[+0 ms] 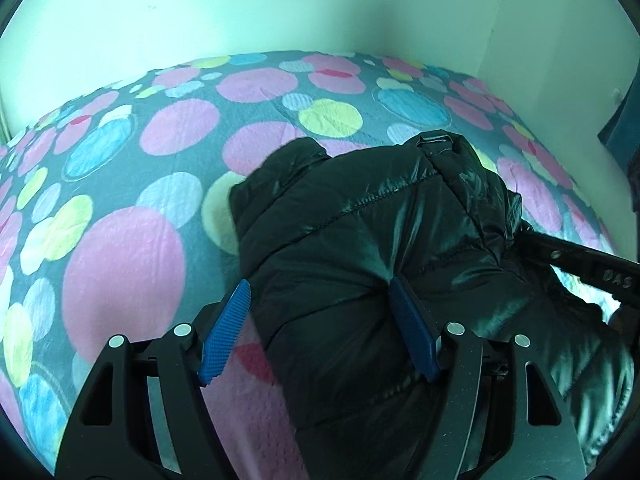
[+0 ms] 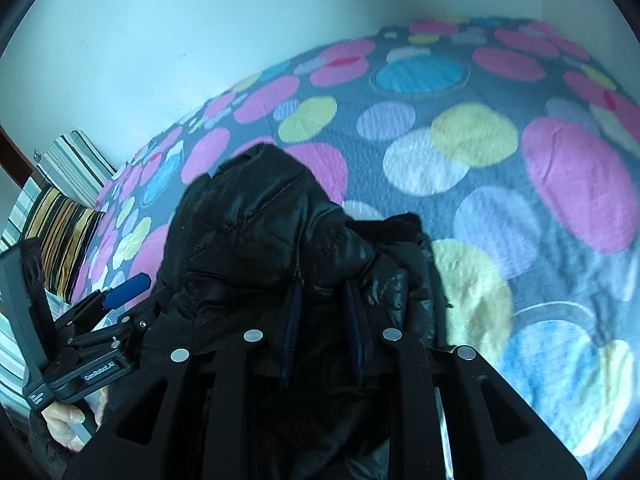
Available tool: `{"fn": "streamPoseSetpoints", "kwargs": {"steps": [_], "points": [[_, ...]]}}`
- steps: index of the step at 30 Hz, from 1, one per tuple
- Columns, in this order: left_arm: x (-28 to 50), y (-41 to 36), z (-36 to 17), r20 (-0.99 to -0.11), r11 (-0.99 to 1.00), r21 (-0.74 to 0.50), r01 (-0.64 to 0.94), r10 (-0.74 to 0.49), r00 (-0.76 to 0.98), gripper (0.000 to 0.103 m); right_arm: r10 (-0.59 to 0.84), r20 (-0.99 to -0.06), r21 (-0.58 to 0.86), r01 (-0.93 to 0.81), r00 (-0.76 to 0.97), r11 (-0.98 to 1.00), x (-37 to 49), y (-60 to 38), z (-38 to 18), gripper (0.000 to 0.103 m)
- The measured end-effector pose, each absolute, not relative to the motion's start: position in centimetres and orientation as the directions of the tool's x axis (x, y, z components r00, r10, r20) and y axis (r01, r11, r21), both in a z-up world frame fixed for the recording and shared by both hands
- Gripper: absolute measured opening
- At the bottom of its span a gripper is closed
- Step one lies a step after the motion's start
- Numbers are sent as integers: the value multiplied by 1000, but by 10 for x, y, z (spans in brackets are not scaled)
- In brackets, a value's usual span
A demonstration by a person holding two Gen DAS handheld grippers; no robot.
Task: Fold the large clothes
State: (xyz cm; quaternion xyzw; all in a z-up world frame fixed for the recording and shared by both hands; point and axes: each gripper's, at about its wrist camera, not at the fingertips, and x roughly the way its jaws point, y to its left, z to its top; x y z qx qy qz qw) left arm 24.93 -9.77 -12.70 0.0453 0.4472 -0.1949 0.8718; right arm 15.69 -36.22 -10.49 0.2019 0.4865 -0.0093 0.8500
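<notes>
A shiny black puffer jacket [image 1: 372, 240] lies bunched on the bed; it also shows in the right wrist view [image 2: 264, 232]. My left gripper [image 1: 320, 296] is open, its blue fingers [image 1: 226, 332] wide apart, the right one pressing into the jacket's near edge and the left one over the bedspread. My right gripper [image 2: 326, 280] is shut on a fold of the jacket, its dark blue fingers [image 2: 294, 320] close together with fabric between them. The left gripper shows at the left of the right wrist view [image 2: 128, 286]; the right gripper's body shows at the right of the left wrist view [image 1: 580, 268].
The bed carries a grey bedspread with large coloured dots [image 1: 120, 272], also in the right wrist view [image 2: 520, 184]. A pale wall [image 1: 240, 8] runs behind the bed. Striped pillows [image 2: 64, 208] lie at the left end. A dark object [image 1: 624, 116] stands at the right.
</notes>
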Motion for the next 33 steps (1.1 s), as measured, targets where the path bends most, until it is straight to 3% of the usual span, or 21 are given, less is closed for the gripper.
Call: {"fn": "streamPoseSetpoints", "kwargs": {"steps": [6, 12, 22, 33], "points": [[213, -59, -106, -765, 924, -149, 352, -333, 552, 72, 93, -804, 262, 210, 587, 942, 114, -344, -48, 24], [182, -41, -109, -755, 908, -230, 349, -393, 525, 72, 114, -788, 245, 137, 605, 960, 67, -305, -21, 24], [177, -66, -135, -788, 897, -204, 392, -388, 478, 72, 101, -886, 223, 226, 452, 948, 51, -307, -88, 27], [181, -87, -157, -799, 903, -141, 407, -346, 491, 73, 151, -876, 297, 267, 458, 917, 49, -322, -132, 28]]}}
